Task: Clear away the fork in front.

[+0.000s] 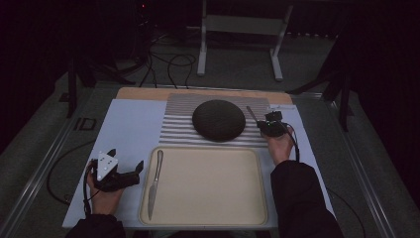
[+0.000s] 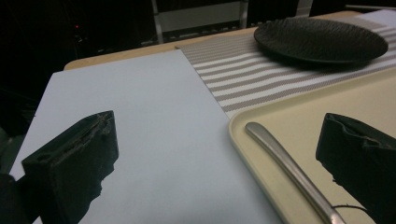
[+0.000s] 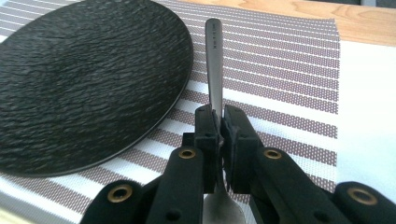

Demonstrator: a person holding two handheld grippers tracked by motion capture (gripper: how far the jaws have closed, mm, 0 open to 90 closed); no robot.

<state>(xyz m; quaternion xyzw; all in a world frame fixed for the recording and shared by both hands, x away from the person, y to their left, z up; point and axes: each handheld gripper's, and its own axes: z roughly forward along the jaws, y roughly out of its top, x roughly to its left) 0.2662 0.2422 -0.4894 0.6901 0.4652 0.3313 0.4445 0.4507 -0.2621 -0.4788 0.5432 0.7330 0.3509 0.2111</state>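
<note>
My right tongs (image 3: 219, 122) are clamped on the spoon (image 3: 214, 60) just right of the plate (image 1: 218, 120), not yet set down. My left tongs (image 1: 126, 168) stand apart beside the knife (image 1: 155, 178), which waits on the tray (image 1: 208, 218).

Your left gripper (image 1: 128, 172) is matte black with blunt, chunky jaws, their inner pads (image 2: 88, 135) rough and worn at the edges, and it carries a pale grey three-cornered plate (image 1: 106, 163) dotted with small dark marks, perhaps screw heads, with a black cable (image 1: 59, 191) looping away from it. Your right gripper (image 1: 262, 124) is black too, its linkage arms pinned with brass-coloured eyelets (image 3: 120, 192) and its narrow pads (image 3: 205, 128) ribbed, with a dark cable (image 1: 295, 146) trailing back along your wrist. You wear dark long sleeves (image 1: 297, 198) on both arms.
</note>
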